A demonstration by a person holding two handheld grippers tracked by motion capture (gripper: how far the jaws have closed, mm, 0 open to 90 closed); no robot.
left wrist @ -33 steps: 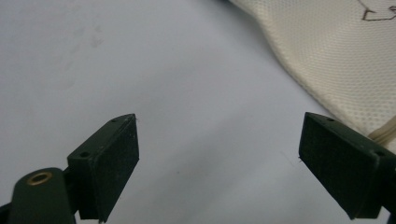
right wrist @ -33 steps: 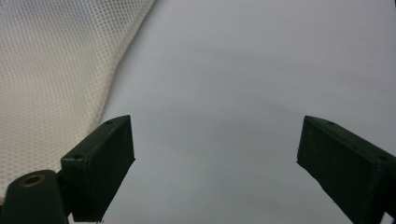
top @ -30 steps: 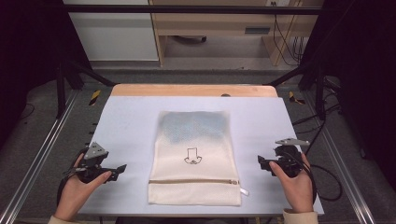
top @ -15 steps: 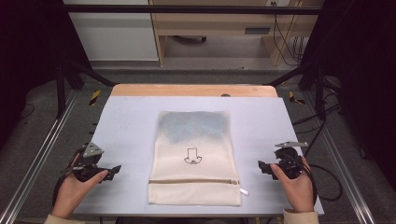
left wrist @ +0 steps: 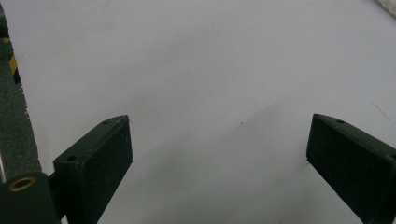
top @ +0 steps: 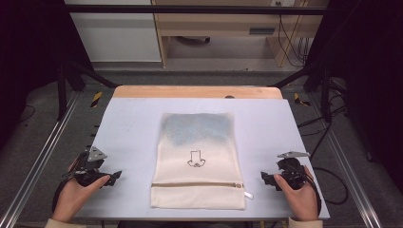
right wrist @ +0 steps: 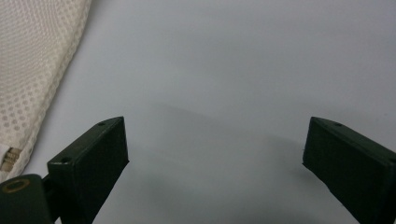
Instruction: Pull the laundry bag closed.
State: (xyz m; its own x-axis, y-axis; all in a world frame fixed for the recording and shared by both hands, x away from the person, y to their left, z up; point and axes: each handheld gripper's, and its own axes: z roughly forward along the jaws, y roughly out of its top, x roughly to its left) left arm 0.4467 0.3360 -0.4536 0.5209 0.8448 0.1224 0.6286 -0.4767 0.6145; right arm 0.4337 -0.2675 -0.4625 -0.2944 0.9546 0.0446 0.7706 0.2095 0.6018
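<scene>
**Both hands back at the near edge, mesh bag lying untouched**

Since a second ago both hands have slid a little nearer the person: the left gripper [top: 112, 178] now sits lower toward the near left corner, and the right gripper [top: 266, 178] has likewise backed toward the near edge. The bag has not shifted.

The table [top: 133, 123] is a pale blue-grey sheet with a wooden strip at its far side. In its middle lies the mesh bag [top: 197, 159], flat, cream, with its long side running away from the person, something bluish showing through its far half. A zip [top: 197, 185] crosses it near the near end, its white pull tab [top: 248, 195] poking out at the right edge.

I'd judge the bag light, limp and a bit slick; it will sag and fold wherever it is lifted. The near corners or the seam along the zip look the firmest places to pinch, and the weave could snag.

Both forearms come in low, each gripper pointing inward at the bag but well apart from it. In each gripper view the jaws stand wide with bare table between them; the right gripper view catches the bag's edge [right wrist: 37, 70] at its left.
</scene>
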